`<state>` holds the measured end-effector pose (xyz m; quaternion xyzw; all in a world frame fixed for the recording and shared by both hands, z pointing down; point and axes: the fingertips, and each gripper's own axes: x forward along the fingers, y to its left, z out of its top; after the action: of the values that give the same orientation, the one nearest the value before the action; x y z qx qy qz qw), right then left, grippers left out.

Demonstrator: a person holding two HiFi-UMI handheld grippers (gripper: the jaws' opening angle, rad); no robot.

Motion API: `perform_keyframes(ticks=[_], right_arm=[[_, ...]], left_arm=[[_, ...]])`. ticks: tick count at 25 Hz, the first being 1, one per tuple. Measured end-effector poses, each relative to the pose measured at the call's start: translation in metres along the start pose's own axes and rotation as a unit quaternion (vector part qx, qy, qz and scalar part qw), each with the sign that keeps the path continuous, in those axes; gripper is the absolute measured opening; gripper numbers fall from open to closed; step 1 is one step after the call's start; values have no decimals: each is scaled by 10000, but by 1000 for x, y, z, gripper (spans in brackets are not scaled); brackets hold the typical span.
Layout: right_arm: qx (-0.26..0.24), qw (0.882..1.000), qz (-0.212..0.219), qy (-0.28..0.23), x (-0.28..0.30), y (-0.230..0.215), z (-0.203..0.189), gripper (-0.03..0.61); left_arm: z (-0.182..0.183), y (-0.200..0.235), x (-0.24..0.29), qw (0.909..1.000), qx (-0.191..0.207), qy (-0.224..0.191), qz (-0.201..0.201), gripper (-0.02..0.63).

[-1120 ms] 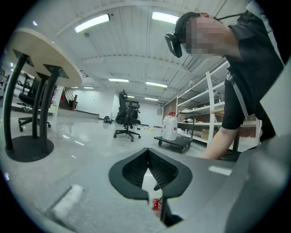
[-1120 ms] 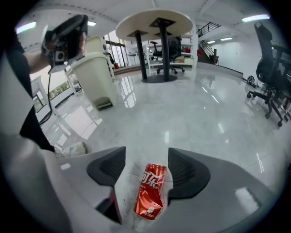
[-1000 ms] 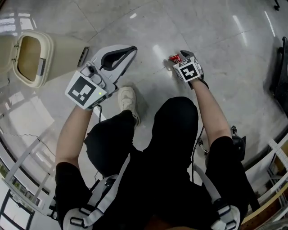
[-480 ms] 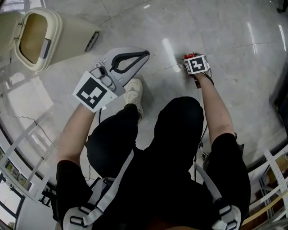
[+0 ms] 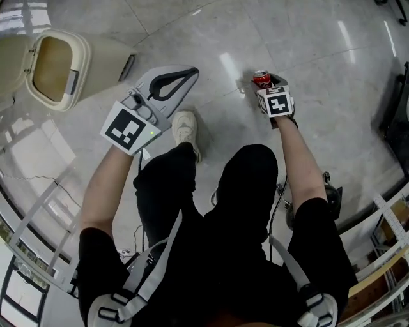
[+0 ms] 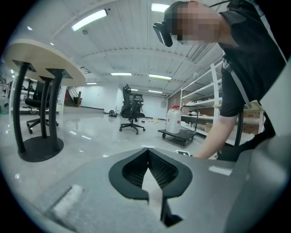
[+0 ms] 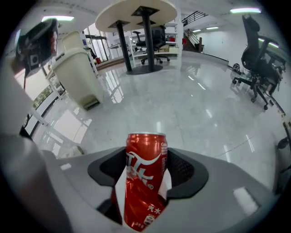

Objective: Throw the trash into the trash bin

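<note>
A dented red cola can (image 7: 145, 182) stands upright between the jaws of my right gripper (image 7: 144, 157), whose jaws have just been closing and now press its sides. In the head view the can (image 5: 261, 78) shows just beyond the right gripper (image 5: 265, 87), above the marble floor. My left gripper (image 5: 190, 71) hovers at the middle left, shut with nothing in it; its tips meet in the left gripper view (image 6: 148, 152). The cream trash bin (image 5: 102, 54) stands at the upper left with its top opening uncovered, and it is also at the left of the right gripper view (image 7: 77, 77).
The person's white shoe (image 5: 185, 131) is on the floor between the grippers. A round table on black legs (image 7: 136, 13) and office chairs (image 7: 257, 54) stand further off. A low cart with a water jug (image 6: 175, 132) and shelving (image 6: 200, 100) stand behind.
The right gripper dipped toward the floor and has come back up with the can, which now stands clear above its marker cube. The left gripper shifted only slightly.
</note>
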<state>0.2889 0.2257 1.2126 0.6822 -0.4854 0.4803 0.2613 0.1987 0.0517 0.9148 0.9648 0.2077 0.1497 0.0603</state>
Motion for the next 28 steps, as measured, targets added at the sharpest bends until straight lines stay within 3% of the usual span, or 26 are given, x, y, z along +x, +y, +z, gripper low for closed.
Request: perform_keyframes(ticks=[4,7,12,16,21,24,28], right_arm=[[-119,9991,-28,-417,-91,14,45,282],[-367,9971,-35,-667,-175,17,86,282],[-95,9887,-89,-1496,-330,42,167,282],[197,9714,-178,-2361,-457,64,225,282],[139,9489,-51,-3153,-590,131,255,282],[-195,9400,40,-3406,-645,147,266,282],[-682,9152,-37,-3973,-697,152,307,282]], left_arm=[[55,-23,-18,9986,-477,104,-216,2],[110,-47,-33,9978,-539,168,-354,2],[223,-76,-63,9983,-571,-120,-34,2],[316,-106,-85,9929,-733,-820,452,2],[380,-153,-133,9919,-828,-768,586,2],[417,-168,-156,9917,-600,-933,653,2],[460,-171,-185,9865,-347,-1281,961,2]])
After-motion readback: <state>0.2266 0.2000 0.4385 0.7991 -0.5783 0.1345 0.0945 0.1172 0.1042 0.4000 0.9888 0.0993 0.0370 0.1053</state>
